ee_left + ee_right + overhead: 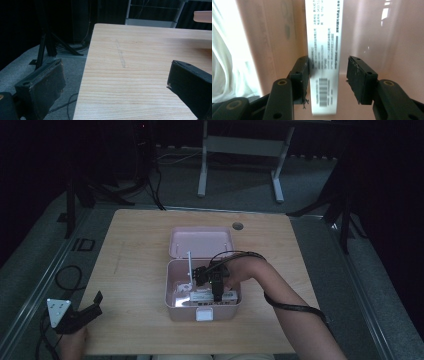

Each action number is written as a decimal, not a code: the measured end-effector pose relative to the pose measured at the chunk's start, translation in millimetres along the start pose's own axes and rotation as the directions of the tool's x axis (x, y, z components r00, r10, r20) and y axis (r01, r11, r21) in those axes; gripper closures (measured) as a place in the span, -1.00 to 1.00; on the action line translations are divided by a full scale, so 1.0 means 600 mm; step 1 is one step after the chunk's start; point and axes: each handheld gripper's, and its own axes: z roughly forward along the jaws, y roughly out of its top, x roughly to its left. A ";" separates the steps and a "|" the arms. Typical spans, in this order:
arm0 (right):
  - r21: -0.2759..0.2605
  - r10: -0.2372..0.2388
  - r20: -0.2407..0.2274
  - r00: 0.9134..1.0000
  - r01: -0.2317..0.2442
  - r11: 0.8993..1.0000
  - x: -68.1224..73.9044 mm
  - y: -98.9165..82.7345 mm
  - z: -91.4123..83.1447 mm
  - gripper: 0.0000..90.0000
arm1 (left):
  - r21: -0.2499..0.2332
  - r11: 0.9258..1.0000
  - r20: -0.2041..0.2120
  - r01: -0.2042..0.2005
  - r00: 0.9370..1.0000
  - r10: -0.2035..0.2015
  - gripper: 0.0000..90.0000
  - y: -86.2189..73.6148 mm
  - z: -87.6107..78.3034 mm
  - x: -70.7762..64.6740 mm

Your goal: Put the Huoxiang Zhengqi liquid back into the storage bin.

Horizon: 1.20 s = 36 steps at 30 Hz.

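A pink box point(170, 295) stands open on the wooden table point(135, 250), its lid point(200, 242) tipped back behind it. My right gripper point(217, 296) points down into the box. In the right gripper view a slim white carton point(324, 30) with printed text and a barcode stands between the jaws of the right gripper point(328, 62). The left pad is at the carton's edge and the right pad stands off from it, so the gripper is open. My left gripper point(98, 303) rests open at the table's near left corner with nothing between its fingers.
More white items point(200, 296) lie in the box, and a thin white piece point(190, 264) stands upright at its left. Something soft and white point(227, 62) lies beside the carton. The table's left edge point(85, 67) drops to grey floor with cables. A grommet hole point(237, 226) sits behind the lid.
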 end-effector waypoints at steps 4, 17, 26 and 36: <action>-0.015 0.013 0.017 1.000 -0.013 1.000 -0.002 -0.009 -0.019 0.17 | 0.001 1.000 0.001 -0.001 1.000 0.001 -0.96 0.000 0.000 0.000; -0.064 0.046 0.036 0.998 -0.043 0.997 0.002 -0.040 -0.058 0.04 | 0.002 1.000 0.002 -0.001 1.000 0.001 -0.96 0.000 0.000 0.000; -0.132 0.102 0.062 0.993 -0.093 0.987 -0.006 -0.092 -0.083 -0.29 | 0.003 1.000 0.003 -0.001 1.000 0.001 -0.96 0.000 0.000 0.000; -0.170 0.153 0.057 0.987 -0.141 0.975 -0.015 -0.158 -0.080 -0.33 | 0.004 1.000 0.004 -0.001 1.000 0.001 -0.96 0.000 0.000 0.000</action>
